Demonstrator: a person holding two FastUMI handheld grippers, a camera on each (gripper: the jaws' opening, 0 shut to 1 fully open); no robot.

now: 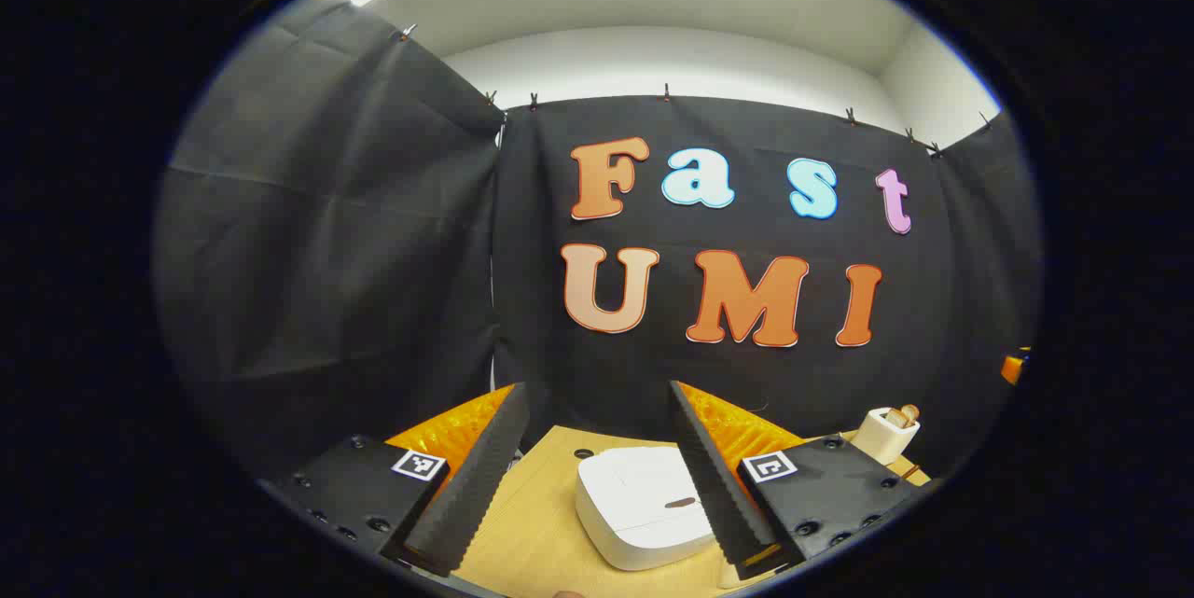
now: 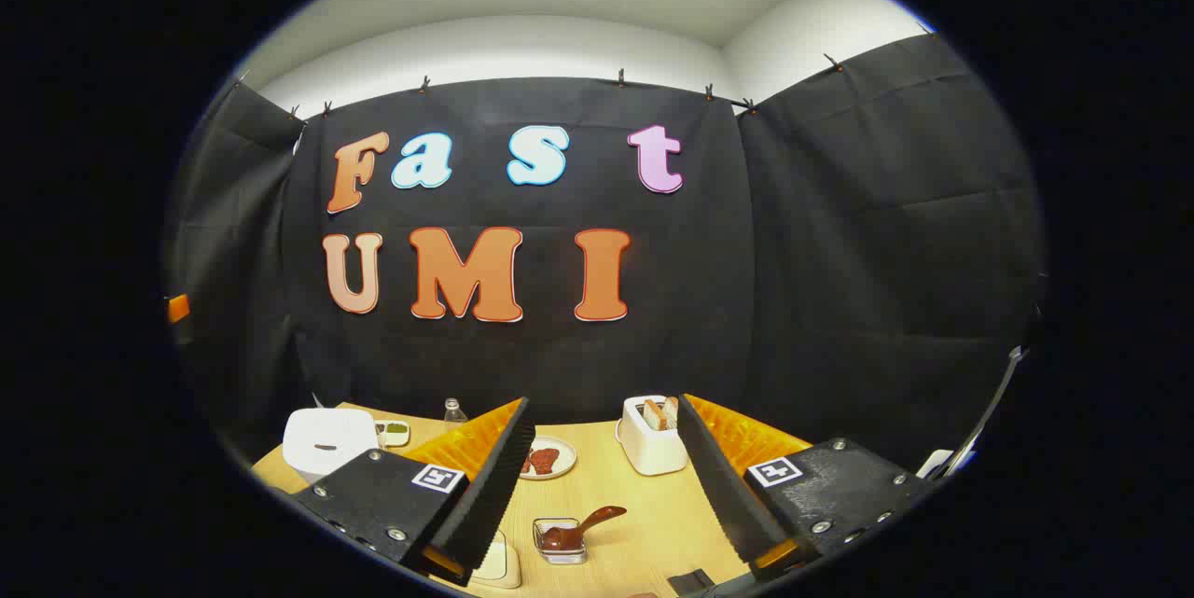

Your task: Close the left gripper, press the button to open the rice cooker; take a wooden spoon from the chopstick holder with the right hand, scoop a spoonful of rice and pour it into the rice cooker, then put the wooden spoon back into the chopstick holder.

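Grippers, left (image 1: 597, 477) and right (image 2: 604, 477), gape empty; unclosed, left fingers may straddle the cooker (image 1: 644, 505) button, probably missing.

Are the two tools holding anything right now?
No. The left tool and the right tool are both open, with nothing between their fingers.

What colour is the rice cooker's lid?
White, with a small dark slot-like mark on top. The rice cooker shows best in the left gripper view.
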